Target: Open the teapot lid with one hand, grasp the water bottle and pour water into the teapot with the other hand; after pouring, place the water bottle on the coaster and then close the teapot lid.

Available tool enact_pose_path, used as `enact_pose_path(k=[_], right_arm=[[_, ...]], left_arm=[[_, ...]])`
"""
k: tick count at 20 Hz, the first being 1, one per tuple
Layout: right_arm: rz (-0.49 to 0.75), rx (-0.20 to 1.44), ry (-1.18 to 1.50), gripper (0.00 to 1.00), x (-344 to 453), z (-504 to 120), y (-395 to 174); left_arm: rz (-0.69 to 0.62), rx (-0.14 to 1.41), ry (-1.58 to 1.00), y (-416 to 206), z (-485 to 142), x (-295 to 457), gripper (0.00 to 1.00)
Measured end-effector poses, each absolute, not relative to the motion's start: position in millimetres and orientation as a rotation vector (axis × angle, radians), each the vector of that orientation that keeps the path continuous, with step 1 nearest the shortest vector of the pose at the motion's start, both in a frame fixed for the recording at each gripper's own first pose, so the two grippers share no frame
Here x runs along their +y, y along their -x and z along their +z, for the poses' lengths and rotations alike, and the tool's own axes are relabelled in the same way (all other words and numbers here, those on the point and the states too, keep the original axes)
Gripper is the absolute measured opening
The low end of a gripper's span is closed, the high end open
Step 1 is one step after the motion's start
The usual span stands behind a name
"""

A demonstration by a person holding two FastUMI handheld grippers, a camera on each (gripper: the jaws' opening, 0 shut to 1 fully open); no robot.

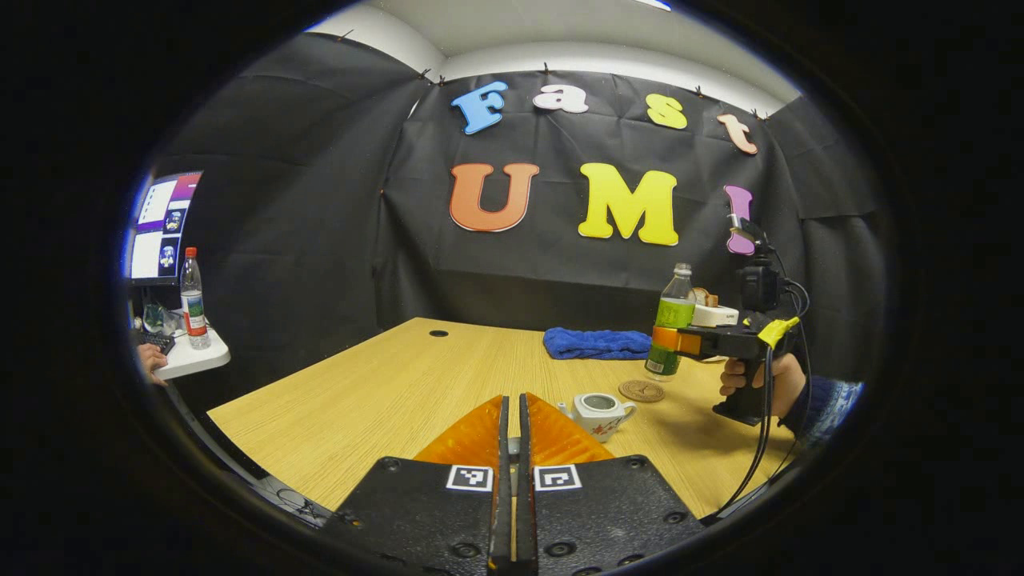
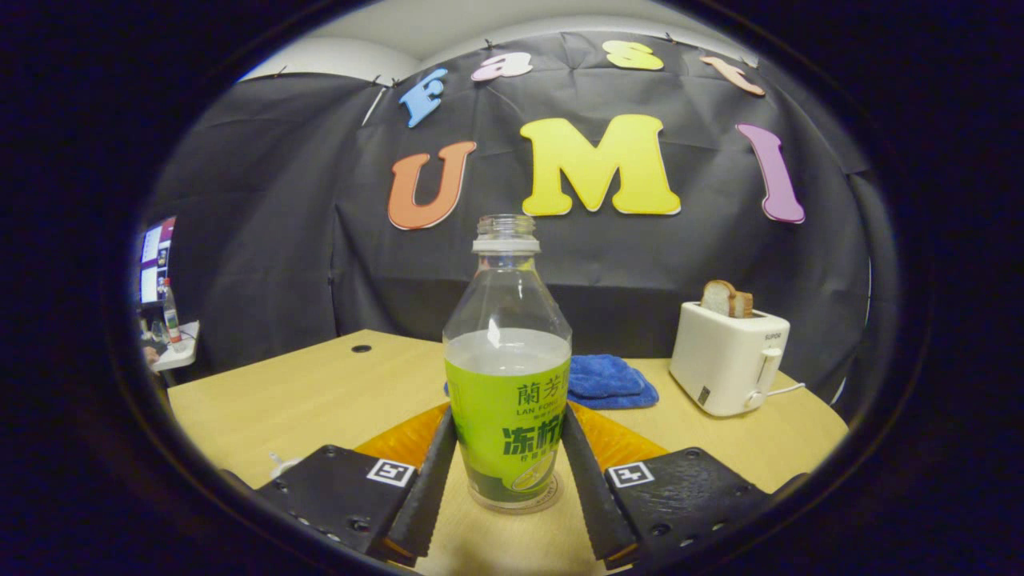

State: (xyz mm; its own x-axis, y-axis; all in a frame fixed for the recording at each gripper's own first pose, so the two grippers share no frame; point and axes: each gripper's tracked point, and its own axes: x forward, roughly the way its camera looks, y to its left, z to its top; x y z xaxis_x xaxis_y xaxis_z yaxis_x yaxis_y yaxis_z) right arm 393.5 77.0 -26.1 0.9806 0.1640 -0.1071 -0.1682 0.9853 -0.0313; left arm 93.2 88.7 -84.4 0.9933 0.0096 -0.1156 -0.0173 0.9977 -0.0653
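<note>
A small white teapot stands on the wooden table with its top open and a grey inside showing. My left gripper hovers just left of it, fingers pressed together; whether anything sits between them is hidden. A round brown coaster lies right of the teapot. Just beyond the coaster, the uncapped water bottle with a green label is upright, about half full. In the right gripper view the water bottle stands between the fingers of my right gripper, and both press its sides. A hand holds the right gripper.
A folded blue cloth lies at the back of the table. A white toaster holding bread stands at the back right. Off the table's left side are a small shelf with a red-capped bottle and a monitor.
</note>
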Motion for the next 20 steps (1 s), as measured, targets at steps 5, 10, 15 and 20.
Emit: enact_pose_path(k=[5, 10, 15, 20], right_arm=[[0.175, 0.144, 0.032, 0.72, 78, -50, -414], [0.181, 0.113, 0.055, 0.78, 77, -46, -411], [0.196, 0.108, 0.018, 0.95, 63, -39, -373], [0.223, 0.134, -0.117, 0.97, 26, -45, -314]], left_arm=[[0.02, 0.137, 0.069, -98, -97, 90, 0.05], [0.019, 0.161, 0.059, -103, -107, 83, 0.05], [0.032, 0.175, 0.017, -114, -110, 71, 0.05], [0.024, 0.171, -0.009, -132, -98, 47, 0.05]])
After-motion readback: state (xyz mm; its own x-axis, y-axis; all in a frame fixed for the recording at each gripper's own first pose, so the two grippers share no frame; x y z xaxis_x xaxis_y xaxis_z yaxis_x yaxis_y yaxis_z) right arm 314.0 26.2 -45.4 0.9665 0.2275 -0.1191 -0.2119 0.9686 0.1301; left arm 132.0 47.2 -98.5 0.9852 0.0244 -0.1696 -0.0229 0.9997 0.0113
